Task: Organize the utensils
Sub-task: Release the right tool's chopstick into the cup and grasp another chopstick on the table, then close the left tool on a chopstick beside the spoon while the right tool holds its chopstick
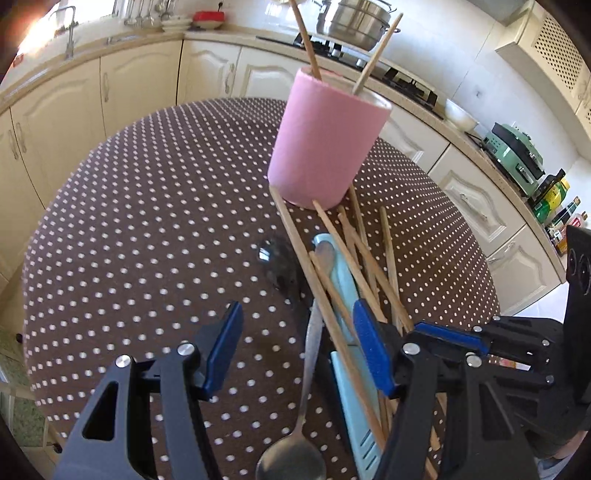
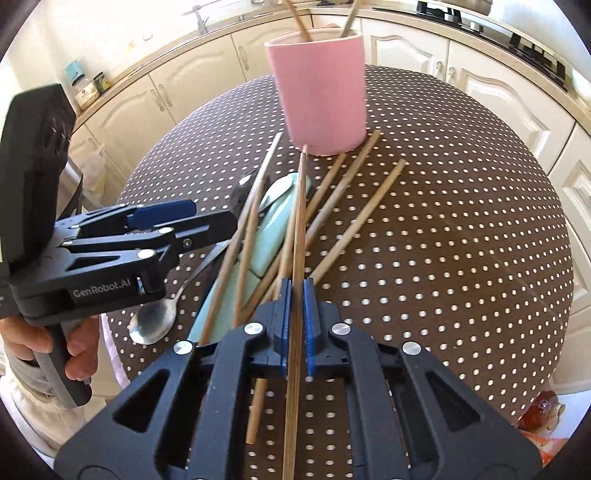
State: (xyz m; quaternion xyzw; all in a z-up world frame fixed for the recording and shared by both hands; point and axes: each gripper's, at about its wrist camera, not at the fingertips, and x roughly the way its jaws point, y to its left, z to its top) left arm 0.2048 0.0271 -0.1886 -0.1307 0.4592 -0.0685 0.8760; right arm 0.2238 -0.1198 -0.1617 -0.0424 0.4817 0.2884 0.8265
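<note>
My right hand-held gripper [image 2: 295, 295] clamps a long wooden chopstick [image 2: 300, 206] running toward the pink cylindrical cup [image 2: 319, 96]; my left hand-held gripper [image 1: 295, 347] hangs with its jaws apart over the metal spoon [image 1: 308, 369]. Both sit on the dotted brown counter [image 1: 147, 221].

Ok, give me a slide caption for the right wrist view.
Right gripper shut on one wooden chopstick from the pile, its tip aimed at the pink cup.

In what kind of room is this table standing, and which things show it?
Most likely a home kitchen. A steel pot sits on a gas stove along the counter, cream cabinets run beneath it, and a sink tap stands by the bright window.
</note>
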